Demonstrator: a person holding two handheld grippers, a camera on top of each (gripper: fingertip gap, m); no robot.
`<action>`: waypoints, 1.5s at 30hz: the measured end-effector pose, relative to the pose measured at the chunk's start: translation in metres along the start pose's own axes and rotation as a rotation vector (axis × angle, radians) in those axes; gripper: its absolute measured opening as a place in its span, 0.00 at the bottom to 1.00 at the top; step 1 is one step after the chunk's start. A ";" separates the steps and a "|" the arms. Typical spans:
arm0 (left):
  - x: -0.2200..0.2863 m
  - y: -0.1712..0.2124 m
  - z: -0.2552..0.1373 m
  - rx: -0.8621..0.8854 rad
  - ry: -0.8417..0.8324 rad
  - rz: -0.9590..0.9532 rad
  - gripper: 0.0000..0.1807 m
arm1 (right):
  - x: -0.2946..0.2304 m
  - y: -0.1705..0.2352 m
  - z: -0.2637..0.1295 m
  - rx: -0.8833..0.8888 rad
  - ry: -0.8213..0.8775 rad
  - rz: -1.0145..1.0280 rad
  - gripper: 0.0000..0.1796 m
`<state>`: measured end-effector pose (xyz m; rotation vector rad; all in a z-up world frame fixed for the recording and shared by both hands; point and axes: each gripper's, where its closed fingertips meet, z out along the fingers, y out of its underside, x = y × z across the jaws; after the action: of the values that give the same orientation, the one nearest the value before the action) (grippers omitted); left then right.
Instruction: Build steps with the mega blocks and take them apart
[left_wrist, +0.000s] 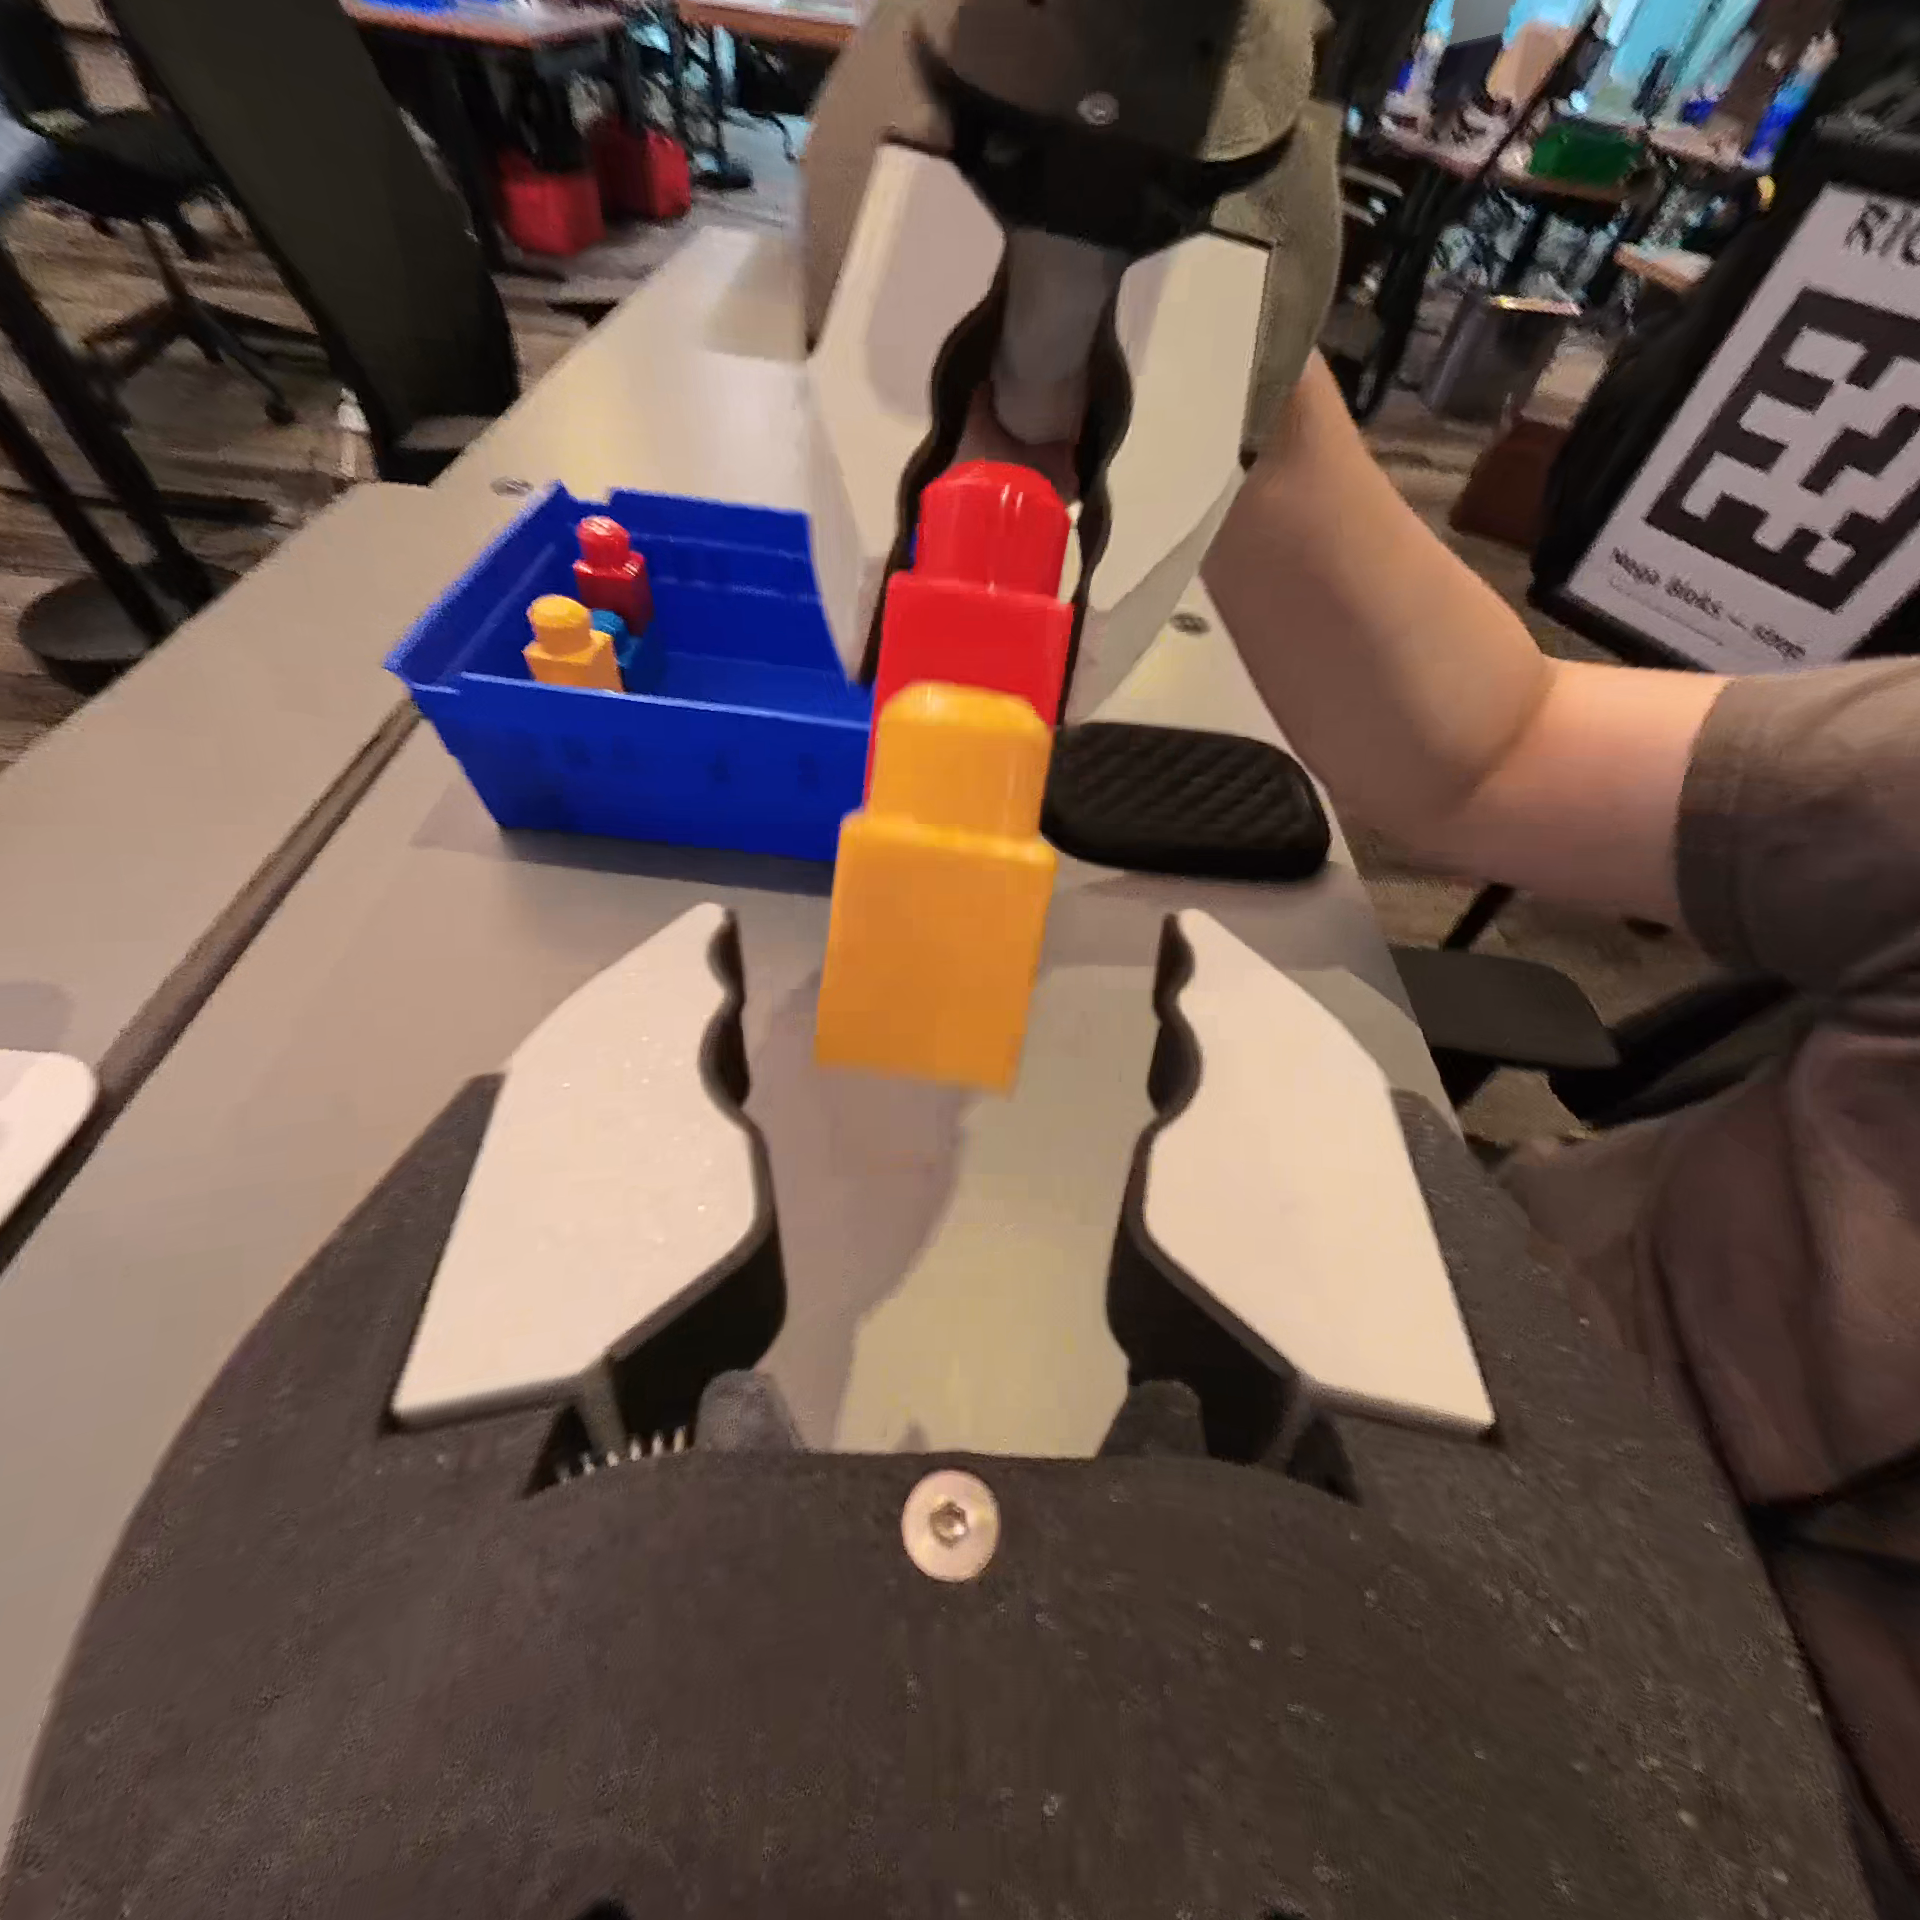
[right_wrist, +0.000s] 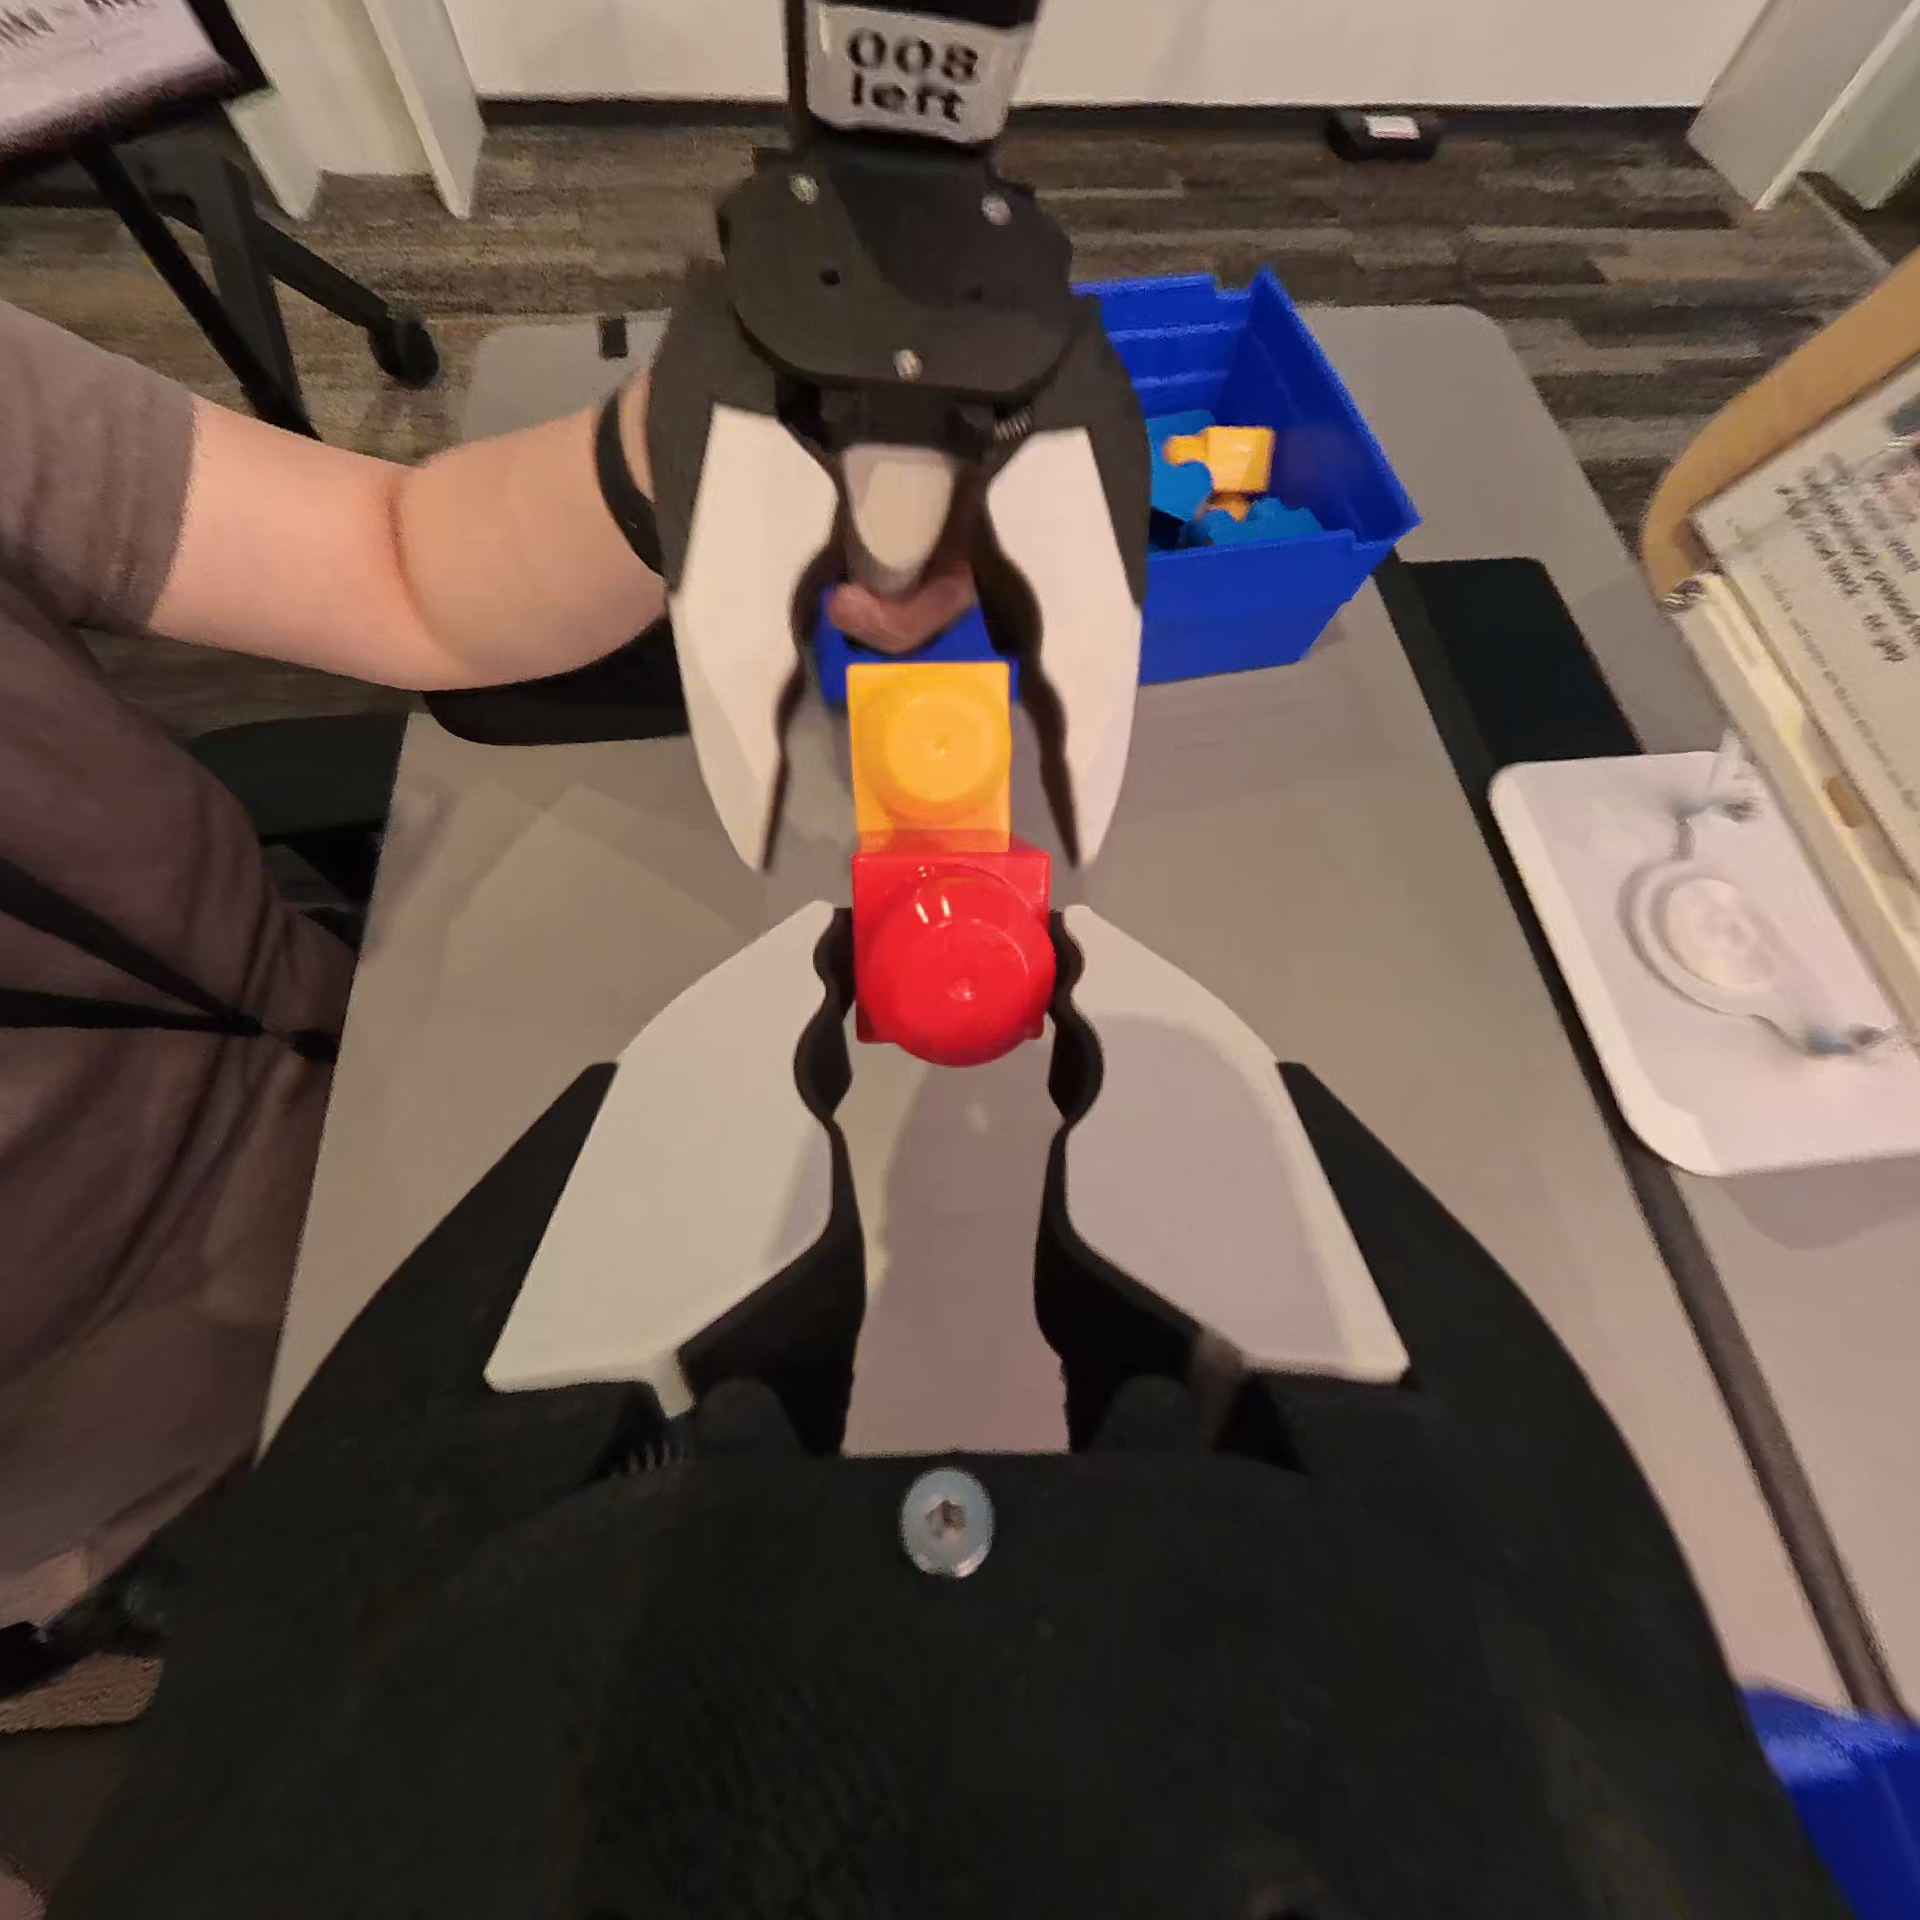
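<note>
A yellow block (left_wrist: 935, 914) stands on the grey table (left_wrist: 312, 987), and a red block (left_wrist: 977, 623) rises higher right behind it. My left gripper (left_wrist: 945, 925) is open, its tips on either side of the yellow block with gaps on both sides. In the right wrist view my right gripper (right_wrist: 951, 920) is shut on the red block (right_wrist: 951, 966), gripping its two sides from above. The yellow block (right_wrist: 930, 748) lies just beyond it, between the open fingers of the left gripper (right_wrist: 925, 857). What is under the red block is hidden.
A blue bin (left_wrist: 644, 748) with several red, yellow and blue blocks sits left of the stack; it also shows in the right wrist view (right_wrist: 1268, 603). A white tray (right_wrist: 1558, 1039) lies at the right. A black armrest (left_wrist: 1184, 800) and a person's arm (left_wrist: 1382, 665) are close by. Less than 4 cm separates the two grippers' tips.
</note>
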<state>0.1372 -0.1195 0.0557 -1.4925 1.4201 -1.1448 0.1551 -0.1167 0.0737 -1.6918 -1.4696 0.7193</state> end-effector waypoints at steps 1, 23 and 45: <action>-0.004 -0.004 -0.005 0.025 -0.023 0.000 0.44 | 0.006 0.003 -0.013 -0.021 0.037 -0.011 0.20; -0.143 0.070 -0.061 -0.503 -1.095 0.190 0.43 | 0.171 0.321 -0.168 -0.916 0.298 0.067 0.21; -0.148 0.072 -0.070 -0.492 -1.134 0.144 0.44 | 0.186 0.323 -0.191 -0.973 0.398 -0.048 0.26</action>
<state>0.0520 0.0253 -0.0058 -1.8473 0.9475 0.2414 0.5210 0.0181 -0.0790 -2.2898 -1.6529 -0.4580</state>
